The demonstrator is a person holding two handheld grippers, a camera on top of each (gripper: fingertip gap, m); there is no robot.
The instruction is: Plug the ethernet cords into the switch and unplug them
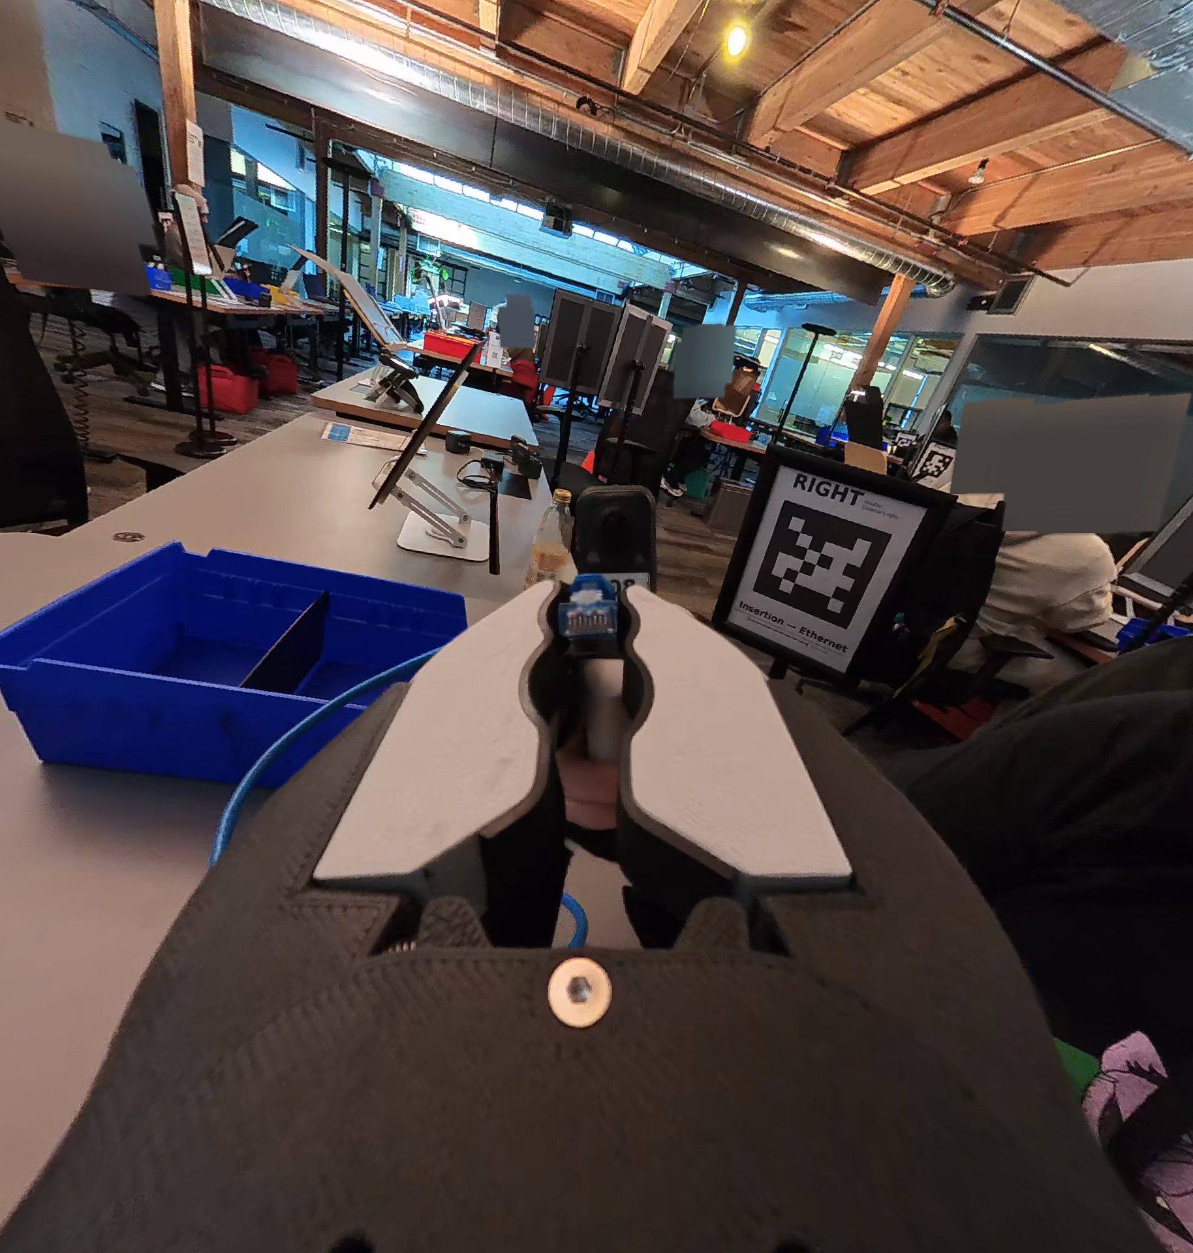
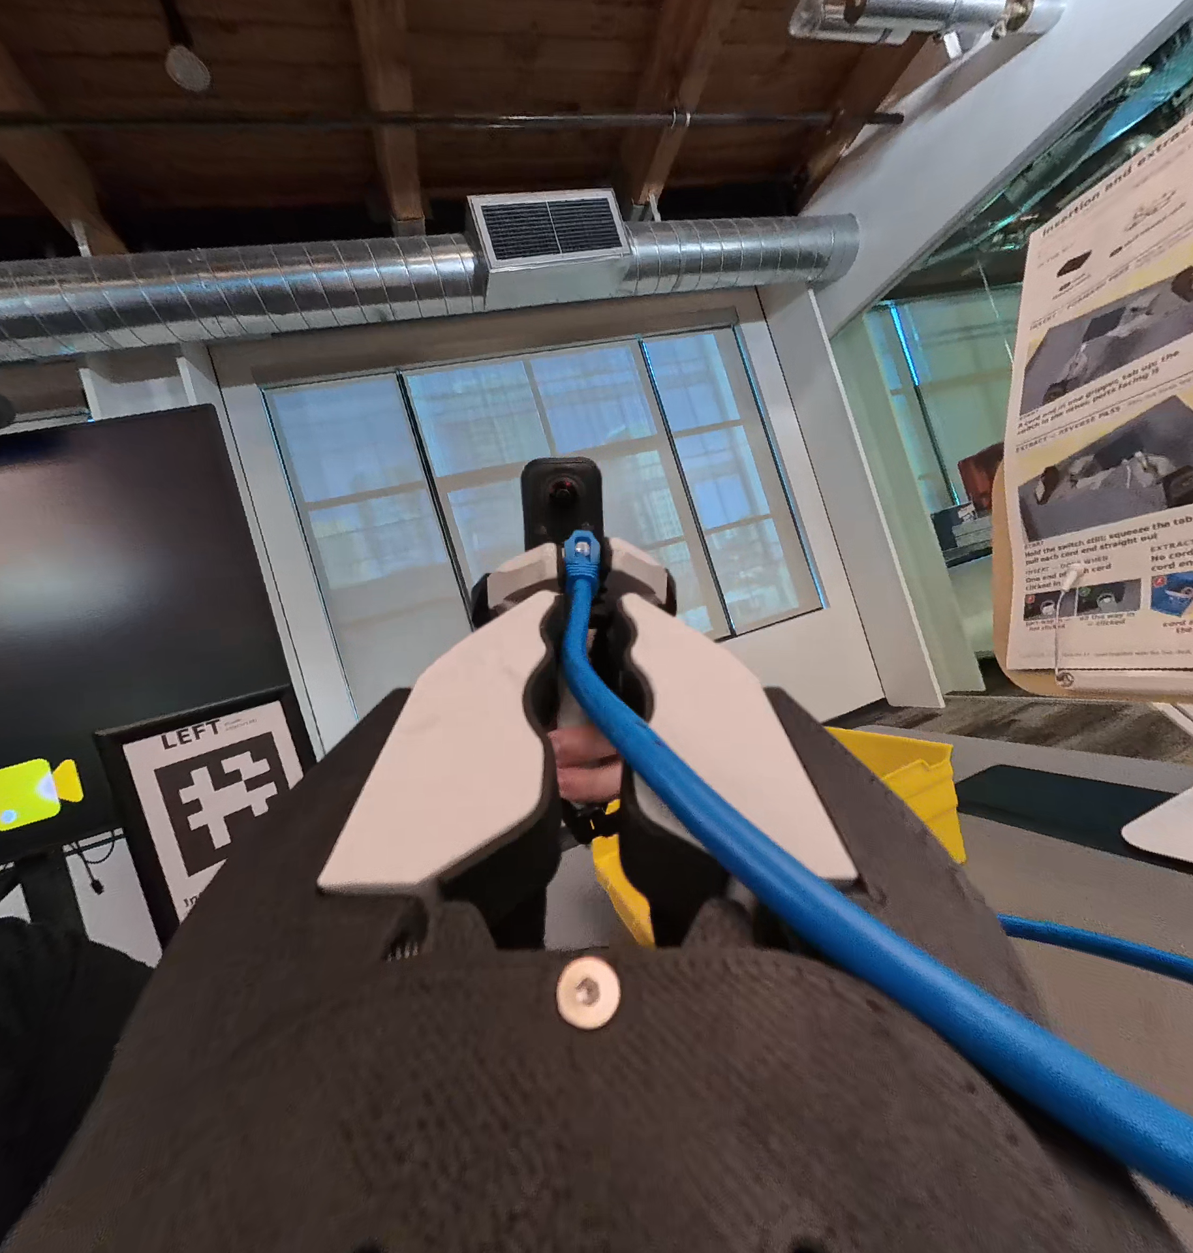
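Left claw (image 1: 588, 613) clamped on blue plug (image 1: 587, 610) — right claw (image 2: 583, 597) level, opposite, clamped on cord (image 2: 750, 834).

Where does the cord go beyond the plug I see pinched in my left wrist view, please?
Observer: From the plug, the blue cord runs back between the fingers of the right gripper and on over its body.
Operator: Thank you. Is the right gripper clamping the cord?
Observer: I cannot tell. Its fingers stand close on either side of the cord, which then lies across the top of one.
Operator: What else is on that side?
Observer: A yellow bin sits just past that gripper, partly hidden by it.
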